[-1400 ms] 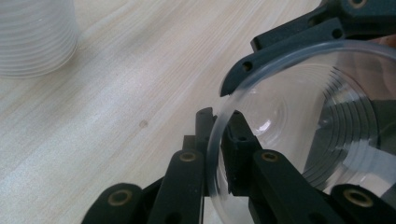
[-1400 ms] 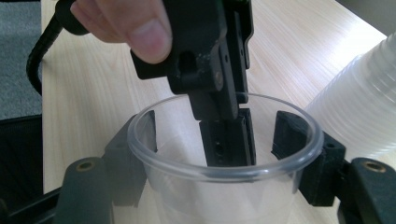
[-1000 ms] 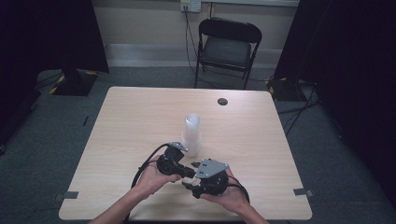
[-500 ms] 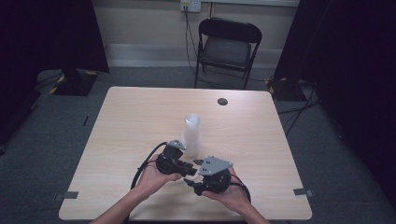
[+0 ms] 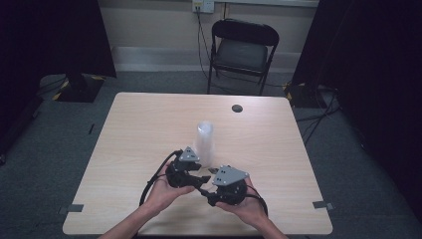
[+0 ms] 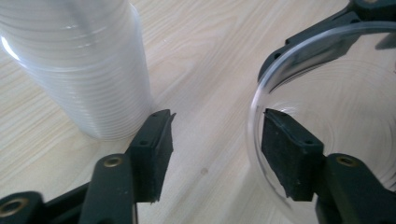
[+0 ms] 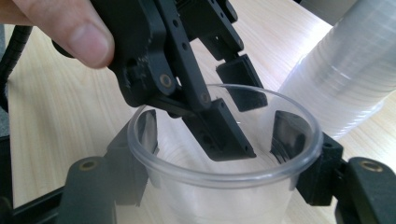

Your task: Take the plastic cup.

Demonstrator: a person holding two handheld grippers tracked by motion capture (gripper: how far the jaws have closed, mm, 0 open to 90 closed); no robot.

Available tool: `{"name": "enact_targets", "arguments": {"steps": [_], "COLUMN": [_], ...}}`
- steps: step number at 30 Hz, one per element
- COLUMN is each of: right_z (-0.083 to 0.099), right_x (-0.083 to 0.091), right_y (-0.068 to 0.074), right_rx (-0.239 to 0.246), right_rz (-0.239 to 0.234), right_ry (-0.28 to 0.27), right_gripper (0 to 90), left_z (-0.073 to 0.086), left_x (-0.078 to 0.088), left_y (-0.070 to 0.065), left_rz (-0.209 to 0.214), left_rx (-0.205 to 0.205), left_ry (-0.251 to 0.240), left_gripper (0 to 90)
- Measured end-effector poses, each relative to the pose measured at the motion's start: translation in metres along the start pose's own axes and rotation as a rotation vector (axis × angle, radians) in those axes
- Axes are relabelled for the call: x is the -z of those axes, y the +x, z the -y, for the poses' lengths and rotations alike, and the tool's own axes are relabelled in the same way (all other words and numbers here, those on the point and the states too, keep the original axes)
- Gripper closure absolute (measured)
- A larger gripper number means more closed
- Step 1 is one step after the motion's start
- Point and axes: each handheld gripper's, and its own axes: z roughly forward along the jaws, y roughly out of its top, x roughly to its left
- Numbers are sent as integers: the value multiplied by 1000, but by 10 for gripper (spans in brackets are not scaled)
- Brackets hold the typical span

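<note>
Both hands low centre of frame, forearms entering from bottom edge. Left tongs (image 5: pixel 201 179) jaws just opening, now apart, pointing right. Right tongs (image 5: pixel 206 195) jaws narrow, clamped, pointing left; tips nearly meet.

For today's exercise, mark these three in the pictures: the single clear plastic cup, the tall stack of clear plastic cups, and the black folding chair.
single clear plastic cup (image 7: pixel 224 179), right gripper view, near rim
tall stack of clear plastic cups (image 5: pixel 204 142), high view, side wall
black folding chair (image 5: pixel 241 54), high view, seat
</note>
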Motion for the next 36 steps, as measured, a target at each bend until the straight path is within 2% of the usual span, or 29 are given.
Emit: {"name": "enact_targets", "arguments": {"steps": [4,6,7,10,13,16,19,20,23,26,28,29,34,36], "right_z": [0,0,0,1,2,3,4,4,5,5,6,6,12,14], "right_x": [2,3,3,3,3,5,6,6,7,7,6,6,7,7], "right_y": [-2,-4,-4,-6,-8,-12,-15,-16,-19,-19,-20,-21,-29,-32], "right_rx": [-13,-21,-22,-24,-37,-48,-64,-65,-77,-79,-82,-85,-120,-129], "right_rz": [11,10,9,17,27,36,33,39,41,44,46,47,63,70], "right_ry": [-6,-10,-9,-10,-13,-15,-23,-22,-26,-19,-12,-8,-5,-5], "right_gripper": [316,320,321,320,320,322,322,323,323,323,323,323,323,323], "left_z": [-1,-1,-1,-1,-1,-1,-1,-1,1,2,4,6,10,13], "left_x": [2,4,6,10,14,18,20,22,25,29,34,36,43,45], "left_y": [5,7,7,6,7,11,16,17,18,19,16,15,13,14], "left_rz": [26,62,67,39,42,38,76,70,78,71,46,32,8,-8], "left_rx": [76,116,111,95,100,116,162,154,163,145,130,117,118,111], "left_ry": [-6,-10,-18,-35,-61,-85,-102,-104,-123,-126,-167,-184,-200,-189], "left_gripper": [315,330,323,280,245,203,203,203,199,174,184,229,224,225]}}
